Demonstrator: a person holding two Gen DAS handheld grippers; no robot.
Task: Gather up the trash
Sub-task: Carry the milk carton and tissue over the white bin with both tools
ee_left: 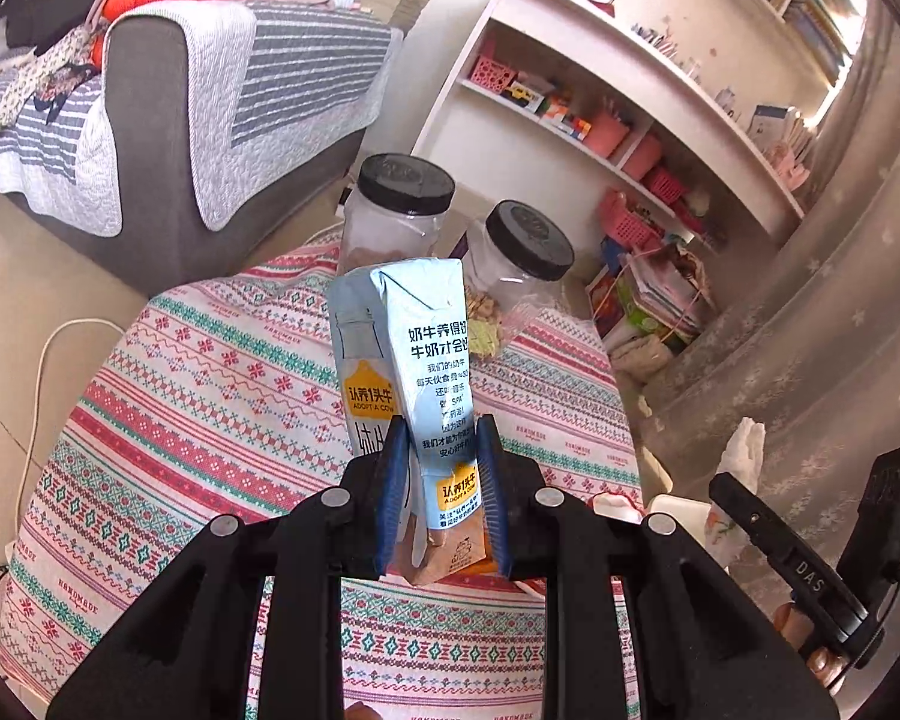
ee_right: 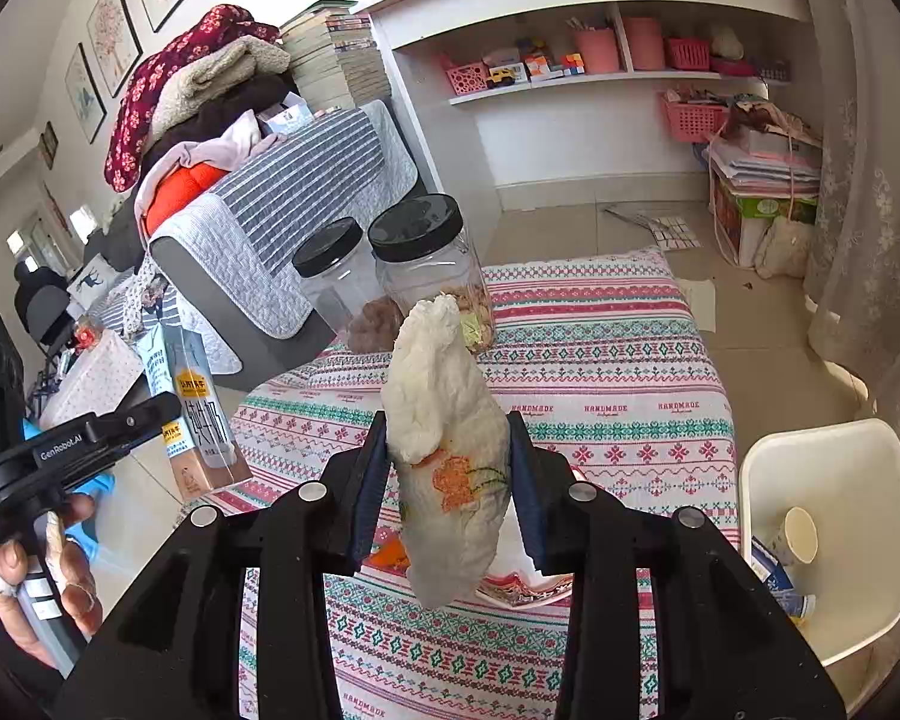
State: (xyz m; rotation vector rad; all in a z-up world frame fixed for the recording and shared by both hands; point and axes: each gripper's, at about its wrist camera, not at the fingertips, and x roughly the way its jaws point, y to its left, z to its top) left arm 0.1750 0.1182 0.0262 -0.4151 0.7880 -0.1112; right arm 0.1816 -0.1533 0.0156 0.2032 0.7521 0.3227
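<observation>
Bin only in right view

Two jars stand side by side at the surface's far edge; bin right of it, sofa far left

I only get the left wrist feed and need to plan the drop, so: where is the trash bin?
Observer: A white bin stands on the floor by the table's right side, seen in the right wrist view.
Operator: Is it empty?
Observer: No, a paper cup and some blue-and-white packaging lie inside.
Operator: What is the right gripper doing?
Observer: The right gripper is shut on a crumpled tissue with an orange flower print, held up above the patterned tablecloth.
Operator: Does my milk carton look clear of the table?
Observer: Yes, from the right view the milk carton hangs in the air left of the table edge.
</observation>
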